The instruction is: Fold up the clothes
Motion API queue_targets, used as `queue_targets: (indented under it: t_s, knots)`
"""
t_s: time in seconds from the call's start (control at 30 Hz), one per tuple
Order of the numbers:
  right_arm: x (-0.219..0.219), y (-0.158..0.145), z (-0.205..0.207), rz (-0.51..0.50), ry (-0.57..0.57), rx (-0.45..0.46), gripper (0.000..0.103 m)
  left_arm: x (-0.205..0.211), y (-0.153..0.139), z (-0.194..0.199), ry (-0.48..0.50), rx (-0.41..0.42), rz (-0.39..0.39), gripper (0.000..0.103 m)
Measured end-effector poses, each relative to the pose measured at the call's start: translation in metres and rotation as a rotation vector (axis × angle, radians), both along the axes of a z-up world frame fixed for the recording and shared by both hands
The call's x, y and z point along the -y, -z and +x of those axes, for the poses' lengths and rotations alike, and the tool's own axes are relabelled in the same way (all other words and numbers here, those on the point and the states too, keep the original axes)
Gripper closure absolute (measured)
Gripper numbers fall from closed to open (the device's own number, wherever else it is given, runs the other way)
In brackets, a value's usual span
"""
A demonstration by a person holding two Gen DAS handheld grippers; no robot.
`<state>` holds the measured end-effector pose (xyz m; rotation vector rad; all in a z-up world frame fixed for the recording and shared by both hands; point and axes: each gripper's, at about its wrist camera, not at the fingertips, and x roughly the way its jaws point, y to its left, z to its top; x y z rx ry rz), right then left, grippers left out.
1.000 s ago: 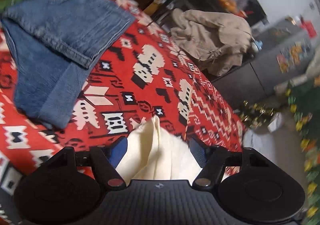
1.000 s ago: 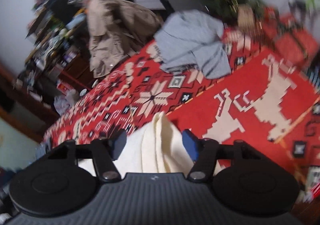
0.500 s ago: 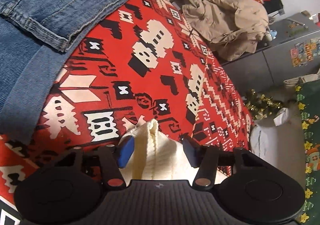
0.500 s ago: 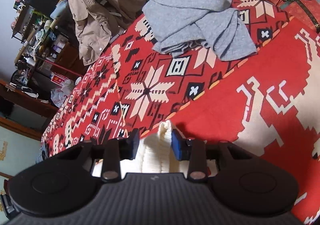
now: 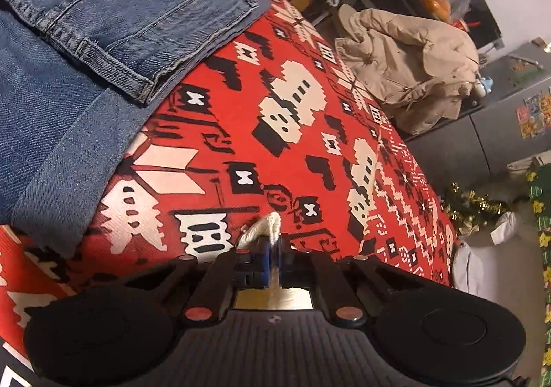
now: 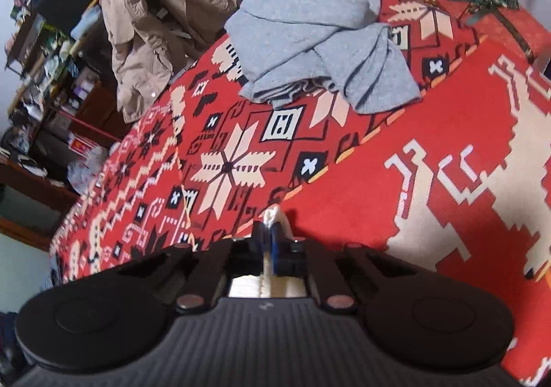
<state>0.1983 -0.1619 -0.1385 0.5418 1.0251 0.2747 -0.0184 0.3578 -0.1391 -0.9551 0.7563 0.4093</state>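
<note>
A second ago both pairs of fingers stood spread around a fold of cream knit; now each is pinching it tight. The left gripper [image 5: 272, 249] clamps a small peak of the cream knit garment [image 5: 263, 230] at lower centre of its frame, and the right gripper [image 6: 270, 242] nips another peak of the same knit [image 6: 273, 216] at lower centre of its own. Far less cream cloth shows ahead of the fingers than before.

The knit lies on a red patterned blanket [image 5: 292, 159] with white and black figures. Folded blue jeans [image 5: 86, 52] fill the upper left of the left view. A crumpled grey sweater [image 6: 320, 32] sits at top centre of the right view. A beige jacket [image 5: 409, 66] hangs beyond the blanket's edge, before cluttered shelves [image 6: 41, 77]. Gold tinsel [image 5: 471, 207] lies on the floor at right.
</note>
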Motion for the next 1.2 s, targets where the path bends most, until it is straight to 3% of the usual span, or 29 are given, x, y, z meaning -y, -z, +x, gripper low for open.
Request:
queue_targets:
  t_s: [0.07, 0.13, 0.2, 0.23, 0.33, 0.4, 0.57, 0.73, 0.87, 1.03, 1.2]
  knots:
    - [-0.004, -0.003, -0.002, -0.033, -0.012, 0.027, 0.099, 0.006, -0.007, 0.003, 0.037, -0.017, 0.067, 0.093]
    - [-0.010, -0.012, -0.008, -0.116, -0.031, 0.093, 0.085, 0.013, -0.017, 0.004, 0.075, -0.028, 0.148, 0.085]
    - [-0.014, -0.027, -0.017, -0.219, -0.052, 0.180, 0.063, 0.024, -0.030, 0.002, 0.101, -0.028, 0.263, 0.053]
    - [-0.014, -0.035, -0.022, -0.245, -0.073, 0.214, 0.062, 0.030, -0.037, -0.001, 0.112, -0.018, 0.325, 0.038]
    - [-0.014, -0.058, -0.038, -0.279, -0.126, 0.284, 0.044, 0.045, -0.055, -0.008, 0.167, -0.002, 0.412, 0.032]
    - [-0.015, -0.072, -0.054, -0.303, -0.151, 0.332, 0.022, 0.055, -0.063, -0.013, 0.200, -0.006, 0.431, 0.027]
    - [-0.023, -0.099, -0.097, -0.351, -0.238, 0.416, 0.003, 0.100, -0.075, -0.023, 0.334, -0.031, 0.553, 0.013]
    - [-0.034, -0.102, -0.135, -0.410, -0.292, 0.448, 0.001, 0.149, -0.067, -0.027, 0.452, -0.144, 0.698, 0.007]
    - [-0.039, -0.094, -0.158, -0.414, -0.275, 0.466, 0.001, 0.176, -0.057, -0.032, 0.496, -0.139, 0.770, 0.008]
    - [-0.061, -0.076, -0.185, -0.457, -0.286, 0.504, 0.001, 0.185, -0.048, -0.032, 0.404, -0.036, 0.652, 0.008]
    - [-0.080, -0.052, -0.189, -0.428, -0.271, 0.484, 0.001, 0.199, -0.024, -0.020, 0.379, -0.021, 0.582, 0.008]
